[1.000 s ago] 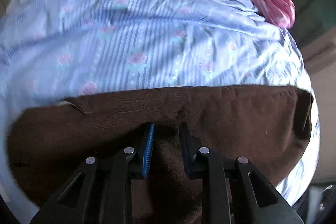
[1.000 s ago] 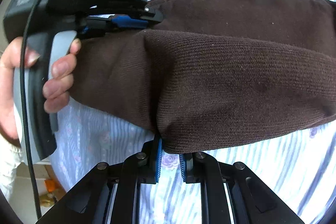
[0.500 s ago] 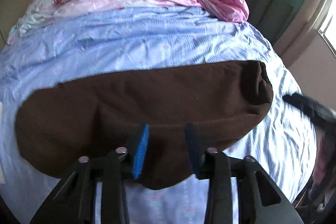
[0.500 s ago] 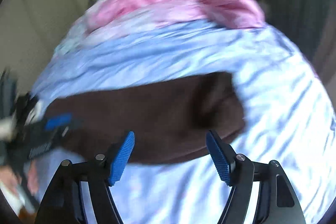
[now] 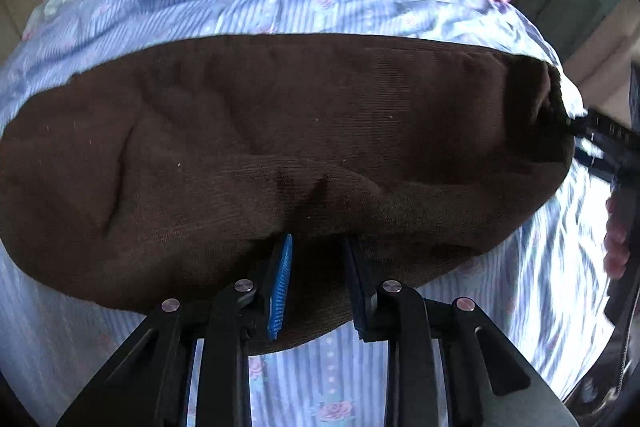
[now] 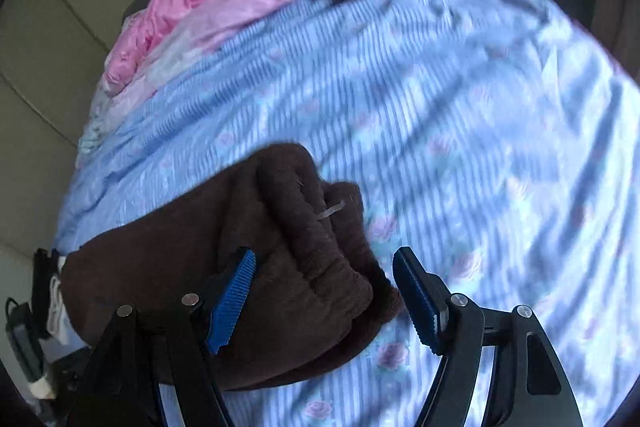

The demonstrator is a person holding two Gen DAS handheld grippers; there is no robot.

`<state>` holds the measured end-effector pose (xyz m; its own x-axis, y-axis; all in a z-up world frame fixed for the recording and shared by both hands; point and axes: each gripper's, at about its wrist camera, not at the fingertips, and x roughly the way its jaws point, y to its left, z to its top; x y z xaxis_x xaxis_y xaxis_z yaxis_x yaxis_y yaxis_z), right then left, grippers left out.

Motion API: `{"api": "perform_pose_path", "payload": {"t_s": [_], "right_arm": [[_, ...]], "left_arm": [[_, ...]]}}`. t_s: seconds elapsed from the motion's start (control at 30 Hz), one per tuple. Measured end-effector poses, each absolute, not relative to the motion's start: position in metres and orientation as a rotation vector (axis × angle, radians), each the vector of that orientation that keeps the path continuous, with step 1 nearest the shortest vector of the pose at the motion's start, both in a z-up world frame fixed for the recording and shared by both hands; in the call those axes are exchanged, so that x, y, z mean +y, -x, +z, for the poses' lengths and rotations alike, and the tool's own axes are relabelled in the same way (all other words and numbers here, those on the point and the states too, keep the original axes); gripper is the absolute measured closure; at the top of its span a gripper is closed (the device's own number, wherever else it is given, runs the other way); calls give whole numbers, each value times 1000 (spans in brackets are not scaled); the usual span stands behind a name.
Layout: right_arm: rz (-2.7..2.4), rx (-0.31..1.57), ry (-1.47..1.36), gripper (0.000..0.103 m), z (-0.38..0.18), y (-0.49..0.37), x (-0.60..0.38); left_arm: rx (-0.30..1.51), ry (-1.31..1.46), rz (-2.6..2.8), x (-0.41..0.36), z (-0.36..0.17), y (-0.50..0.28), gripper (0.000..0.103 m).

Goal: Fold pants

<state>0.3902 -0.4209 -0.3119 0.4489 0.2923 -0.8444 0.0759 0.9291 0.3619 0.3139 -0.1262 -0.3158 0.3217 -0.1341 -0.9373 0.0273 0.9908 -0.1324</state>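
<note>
While your left gripper (image 5: 316,283) pinches the soft brown knit pants (image 5: 280,147) on the blue striped bedsheet (image 5: 320,379), slide your wide-open, empty right gripper (image 6: 324,299) around their bunched end and squeeze gently.

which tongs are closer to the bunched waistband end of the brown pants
Right. The right tongs hang open around the waistband end; the left tongs sit at the pants' near edge, well along from it.
</note>
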Motion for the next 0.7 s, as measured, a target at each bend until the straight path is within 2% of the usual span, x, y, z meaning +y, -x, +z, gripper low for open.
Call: {"api": "perform_pose_path", "payload": {"t_s": [0.27, 0.3, 0.33, 0.37, 0.47, 0.6, 0.7], "right_arm": [[179, 1163, -453, 31, -345, -393, -430], [179, 1165, -445, 32, -346, -394, -428], [180, 1167, -443, 41, -346, -394, -427], [174, 1175, -444, 46, -346, -394, -428], [167, 1173, -532, 54, -343, -392, -438], [153, 1148, -642, 56, -334, -386, -446], [140, 1127, -624, 57, -326, -382, -444]], "left_arm": [[1259, 123, -77, -129, -320, -307, 77], [1259, 113, -78, -130, -320, -306, 77], [1262, 81, -82, -133, -320, -304, 77], [1265, 41, -89, -138, -320, -303, 77], [1270, -142, -123, -158, -319, -295, 75], [1292, -233, -126, -168, -313, -290, 74], [1221, -41, -140, -162, -281, -293, 74]]}}
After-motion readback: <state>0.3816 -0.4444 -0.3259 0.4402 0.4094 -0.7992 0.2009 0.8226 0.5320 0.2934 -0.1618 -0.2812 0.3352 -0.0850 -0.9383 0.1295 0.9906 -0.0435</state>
